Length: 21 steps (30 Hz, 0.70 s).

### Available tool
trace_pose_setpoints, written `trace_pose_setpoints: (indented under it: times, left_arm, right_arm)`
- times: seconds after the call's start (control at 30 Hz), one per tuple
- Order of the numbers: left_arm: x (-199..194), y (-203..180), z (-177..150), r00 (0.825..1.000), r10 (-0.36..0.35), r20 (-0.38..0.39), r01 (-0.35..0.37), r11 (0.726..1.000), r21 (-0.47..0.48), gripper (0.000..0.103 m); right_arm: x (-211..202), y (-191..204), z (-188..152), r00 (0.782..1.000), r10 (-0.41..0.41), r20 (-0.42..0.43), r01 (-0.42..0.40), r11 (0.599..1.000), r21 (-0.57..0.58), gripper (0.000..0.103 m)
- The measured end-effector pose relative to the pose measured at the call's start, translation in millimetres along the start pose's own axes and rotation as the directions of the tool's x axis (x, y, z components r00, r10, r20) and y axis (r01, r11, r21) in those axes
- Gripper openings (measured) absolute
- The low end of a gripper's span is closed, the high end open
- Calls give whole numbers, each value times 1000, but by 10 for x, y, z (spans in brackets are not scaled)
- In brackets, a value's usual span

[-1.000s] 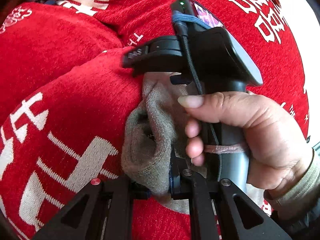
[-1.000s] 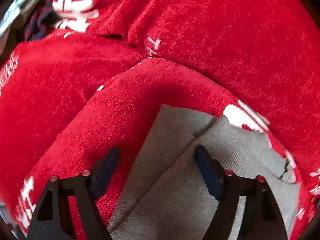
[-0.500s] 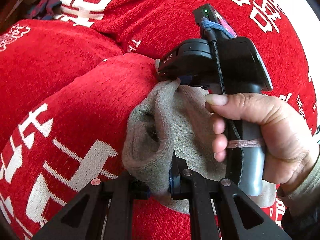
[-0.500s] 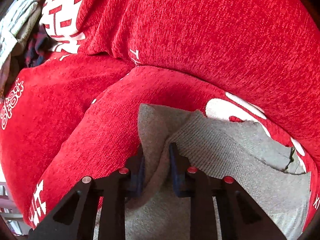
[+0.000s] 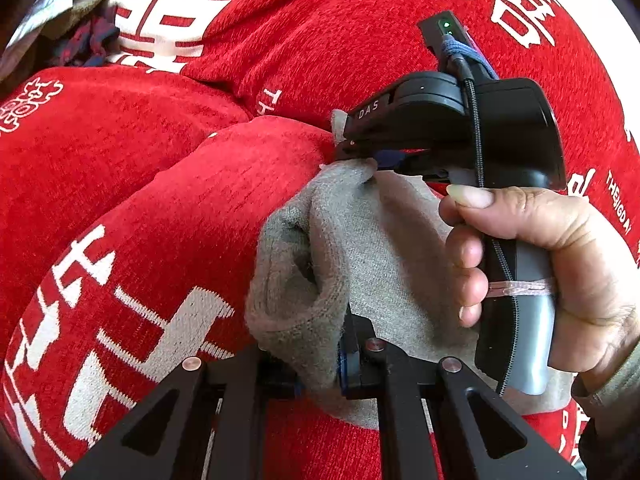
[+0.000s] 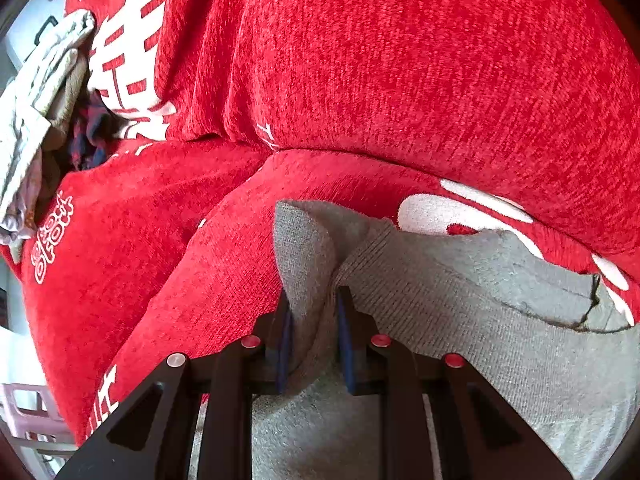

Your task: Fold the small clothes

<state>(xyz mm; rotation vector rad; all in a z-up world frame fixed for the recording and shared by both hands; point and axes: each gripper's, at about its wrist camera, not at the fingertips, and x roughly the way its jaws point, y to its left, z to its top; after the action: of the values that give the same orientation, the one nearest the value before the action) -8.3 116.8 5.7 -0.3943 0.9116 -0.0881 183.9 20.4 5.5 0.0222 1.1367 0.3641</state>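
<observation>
Right tongs (image 6: 314, 320), spread wide over the grey garment (image 6: 460, 320) a second ago, have just been closing and now pinch a raised fold of it at lower centre. Left tongs (image 5: 320, 360) stay clenched on a bunched edge, unchanged. Garment lies on red cushion (image 6: 400, 80); person's hand (image 5: 560, 272) grips the handle at right.

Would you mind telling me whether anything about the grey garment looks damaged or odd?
Yes: the grey garment shows a dark, ragged slit near its right edge in the right wrist view, like a tear or a frayed opening; which one is unclear.
</observation>
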Motion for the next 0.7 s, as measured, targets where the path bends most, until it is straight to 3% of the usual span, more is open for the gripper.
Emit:
trace_pose_setpoints:
  times: [0.23,0.47,0.7]
  left_arm:
    - [3,-166,7,995,98,0,-97,993,67,13]
    - [-28,-502,6,976,214,40,-217,959,185,13]
    - [-98,-865,-36,974,215,67,-225,938,263,13]
  right_arm:
    - [-92,-82,-10,999,26,22,-26,1000,17,22]
    - [-288,-278,-36,998,36,55,-38,999,23,22]
    - [-471,-597,-85,995,56,80,-61,997,56,22]
